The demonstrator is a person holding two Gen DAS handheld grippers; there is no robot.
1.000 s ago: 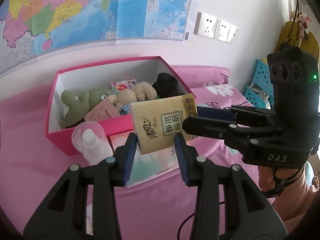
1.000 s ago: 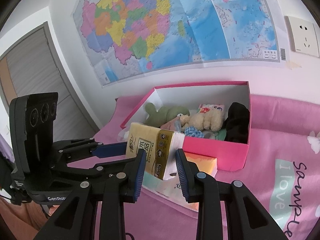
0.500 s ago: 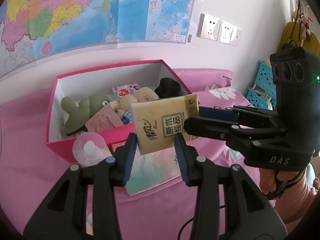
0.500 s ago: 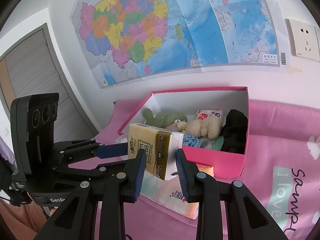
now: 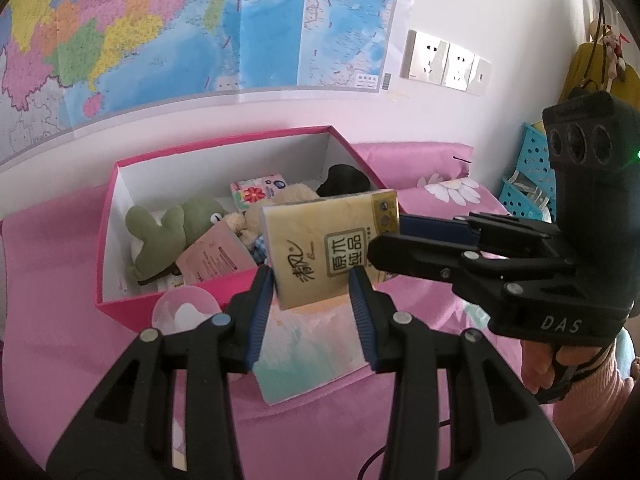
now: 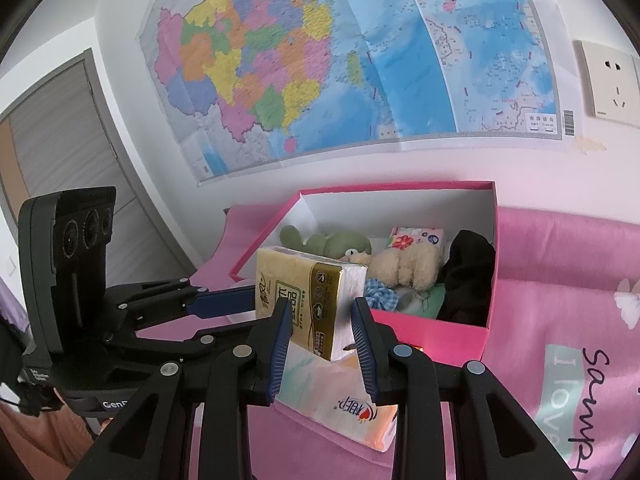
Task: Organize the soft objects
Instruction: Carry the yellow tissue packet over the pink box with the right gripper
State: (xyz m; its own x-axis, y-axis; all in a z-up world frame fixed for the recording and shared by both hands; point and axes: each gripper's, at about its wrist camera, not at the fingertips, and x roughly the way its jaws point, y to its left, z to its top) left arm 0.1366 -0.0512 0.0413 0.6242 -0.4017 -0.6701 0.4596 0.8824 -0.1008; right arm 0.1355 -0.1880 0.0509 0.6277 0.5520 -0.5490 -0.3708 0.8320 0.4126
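So both claws share the yellow plastic-wrapped tissue pack (image 5: 330, 254): left gripper (image 5: 312, 304) and right gripper (image 6: 320, 330) each look clamped on it, with the open pink cardboard box (image 5: 200, 292) just ahead. Mid-carry, I'd say; next, lift over the rim and release.

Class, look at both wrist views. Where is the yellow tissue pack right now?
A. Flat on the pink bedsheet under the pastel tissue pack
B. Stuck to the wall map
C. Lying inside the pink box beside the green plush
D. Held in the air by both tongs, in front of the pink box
D: the yellow tissue pack is gripped between the left tongs and the right tongs, lifted clear of the bedsheet, in front of the pink box.
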